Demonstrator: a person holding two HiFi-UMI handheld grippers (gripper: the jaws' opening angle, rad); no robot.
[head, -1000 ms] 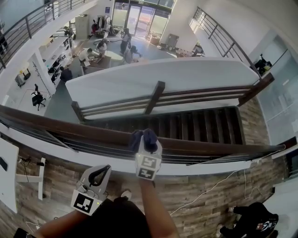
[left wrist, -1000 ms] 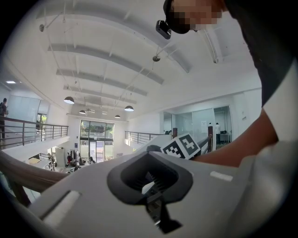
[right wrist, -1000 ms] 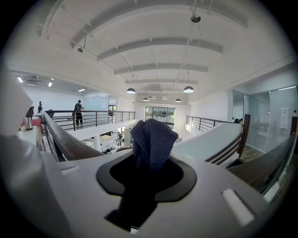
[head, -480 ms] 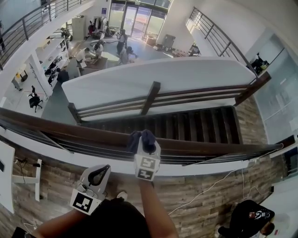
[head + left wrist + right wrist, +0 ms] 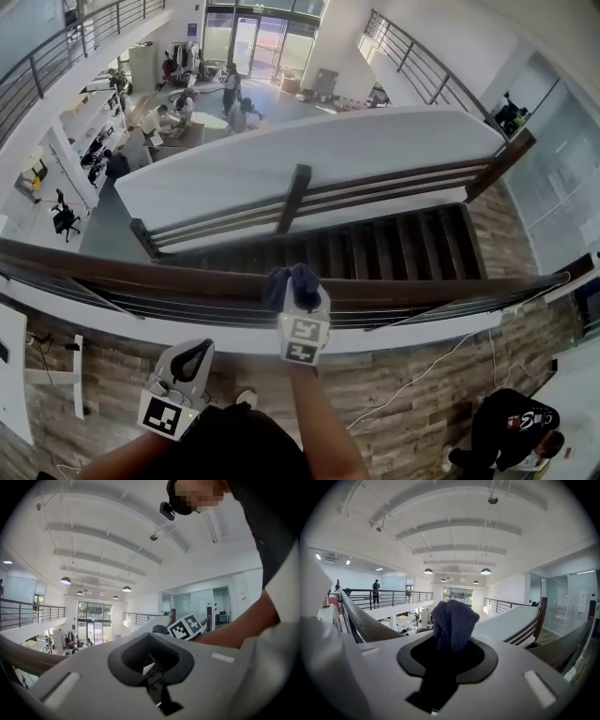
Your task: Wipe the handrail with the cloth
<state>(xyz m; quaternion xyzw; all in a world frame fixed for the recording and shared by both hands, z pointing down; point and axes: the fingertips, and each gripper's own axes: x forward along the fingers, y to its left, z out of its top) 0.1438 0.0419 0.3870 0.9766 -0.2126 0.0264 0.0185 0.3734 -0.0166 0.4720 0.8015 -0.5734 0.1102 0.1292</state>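
Holding the dark blue cloth [image 5: 291,284] tight between its jaws, the right gripper [image 5: 293,292] keeps the bunched cloth right on the brown handrail [image 5: 141,274]. The left gripper [image 5: 192,359] hangs lower, near the person's body and away from the rail, with its jaws closed on nothing.

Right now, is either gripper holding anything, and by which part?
Right gripper grips the cloth by its lower end; the bunched rest sticks out past the jaws. Left gripper is shut on nothing.
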